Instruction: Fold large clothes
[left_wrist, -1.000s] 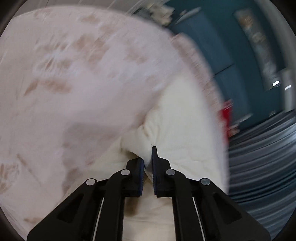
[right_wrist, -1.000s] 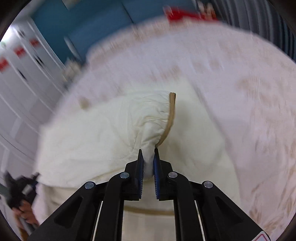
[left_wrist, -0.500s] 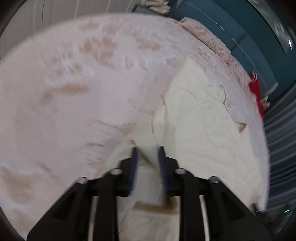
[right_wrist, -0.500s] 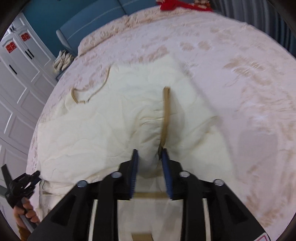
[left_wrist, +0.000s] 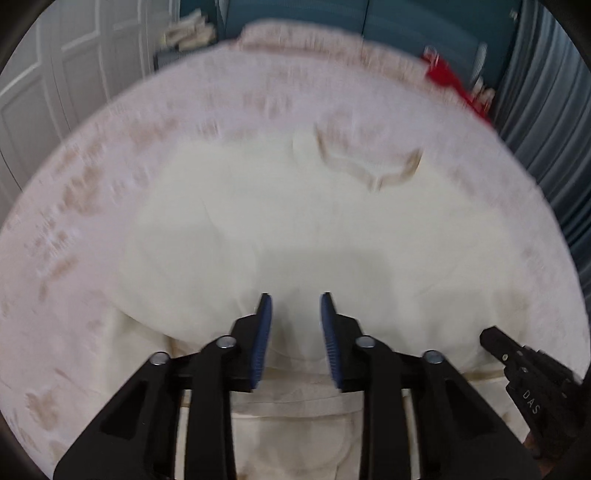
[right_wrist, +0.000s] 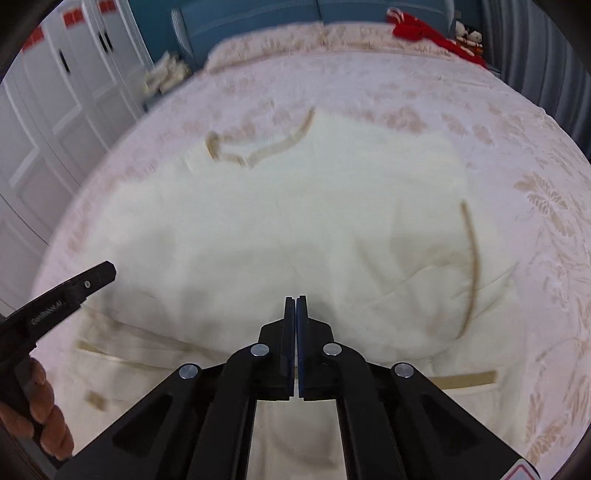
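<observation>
Left gripper (left_wrist: 295, 306) stood part open over the near edge of the bed, nothing between its blue pads; its jaws had opened, then narrowed a little in the last moments. Right gripper (right_wrist: 296, 306) was closed fully, pads together and empty, its jaws having just come shut after letting the cloth go. A hand (right_wrist: 40, 413) gripped the left tool's handle at the lower left of the right wrist view.

Cream garment (right_wrist: 280, 229) lay spread flat across the middle of the bed (right_wrist: 535, 155), near hem hanging toward the bed's near edge. Tan trim (right_wrist: 471, 258) curved along its right side; a looped tan neckline (right_wrist: 255, 151) sat toward the far edge. Red cloth (right_wrist: 424, 29) lay at the far right corner, well apart.

Risk, as judged: neither gripper held fabric, so the soft turned layer could slump or slide before the next grasp. Left view was motion-blurred; a hurried pinch might catch one layer only and skew the fold.
</observation>
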